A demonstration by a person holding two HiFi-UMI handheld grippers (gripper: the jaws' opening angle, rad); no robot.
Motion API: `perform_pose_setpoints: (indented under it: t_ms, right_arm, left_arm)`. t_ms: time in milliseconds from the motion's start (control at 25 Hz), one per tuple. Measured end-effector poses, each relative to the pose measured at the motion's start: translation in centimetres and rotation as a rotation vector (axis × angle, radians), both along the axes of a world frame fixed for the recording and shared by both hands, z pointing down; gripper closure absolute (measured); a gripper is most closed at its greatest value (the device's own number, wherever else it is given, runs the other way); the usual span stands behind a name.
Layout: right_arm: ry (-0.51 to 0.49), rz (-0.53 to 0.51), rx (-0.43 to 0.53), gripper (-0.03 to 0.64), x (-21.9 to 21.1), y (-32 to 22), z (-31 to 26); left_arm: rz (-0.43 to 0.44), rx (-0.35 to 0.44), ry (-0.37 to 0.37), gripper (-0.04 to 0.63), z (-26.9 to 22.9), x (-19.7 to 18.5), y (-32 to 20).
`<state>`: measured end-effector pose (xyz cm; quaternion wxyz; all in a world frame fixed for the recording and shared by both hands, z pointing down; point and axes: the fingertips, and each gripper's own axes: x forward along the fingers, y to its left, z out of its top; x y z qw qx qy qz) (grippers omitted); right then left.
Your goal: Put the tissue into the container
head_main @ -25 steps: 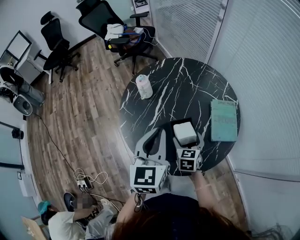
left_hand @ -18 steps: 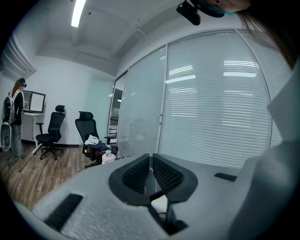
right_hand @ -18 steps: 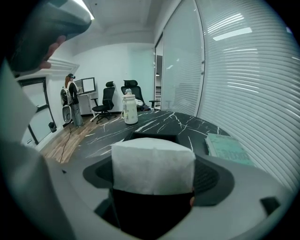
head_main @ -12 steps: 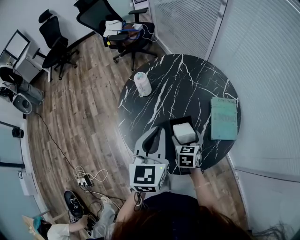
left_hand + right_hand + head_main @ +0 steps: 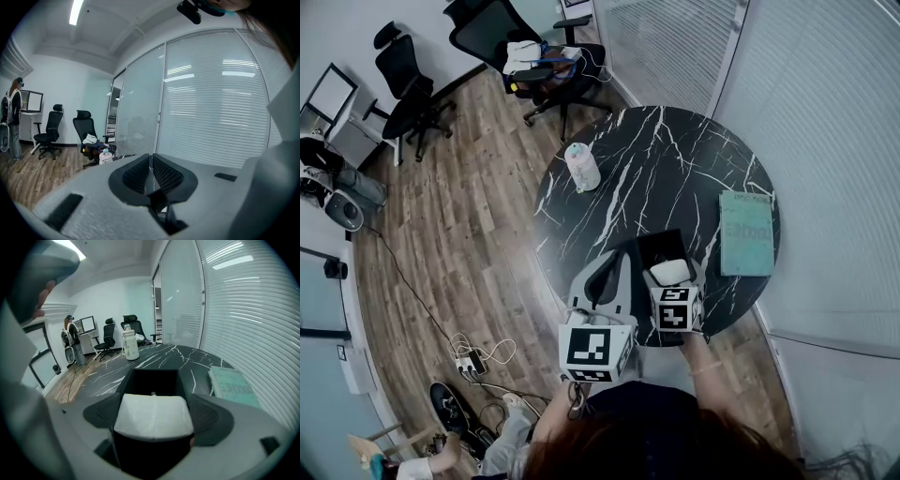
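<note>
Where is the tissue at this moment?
In the head view, the tissue is held in the right gripper, over the near end of the black container, by the near edge of the table and left of the green book.

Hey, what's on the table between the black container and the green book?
Nothing: the head view shows only bare marble tabletop between the container and the book.
</note>
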<state>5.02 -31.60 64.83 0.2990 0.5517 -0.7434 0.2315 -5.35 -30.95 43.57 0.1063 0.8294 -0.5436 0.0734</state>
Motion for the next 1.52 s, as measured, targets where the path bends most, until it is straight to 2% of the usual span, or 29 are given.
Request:
perform_pose_setpoints:
  t_ms: [360, 560, 800, 1160, 1360, 1520]
  right_arm:
    - [-0.001, -0.015, -0.008, 0.179, -0.2, 0.7, -0.1]
    - [-0.005, -0.010, 0.018, 0.179, -0.1, 1.0, -1.2]
    - [-0.032, 0.035, 0.039, 0.179, 0.5, 1.9, -1.8]
    - [0.004, 0.066, 0.130, 0.179, 0.7, 3.3, -5.3]
    - [-0.039, 0.103, 0.176, 0.179, 0.2, 5.0, -7.9]
    - [-0.028, 0.115, 0.206, 0.179, 0.3, 6.5, -9.2]
  left_arm:
    - [0.010, 0.001, 0.005, 0.551, -0.1, 0.1, 0.3]
    - [0.008, 0.007, 0.009, 0.551, -0.5, -0.2, 0.8]
    - [0.010, 0.025, 0.016, 0.551, -1.0, -0.6, 1.7]
    - [0.028, 0.046, 0.017, 0.551, -1.8, -1.9, 3.5]
    - [0.055, 0.046, 0.031, 0.551, -2.2, -2.4, 5.1]
    - [0.070, 0.050, 0.042, 0.551, -2.3, -2.9, 6.6]
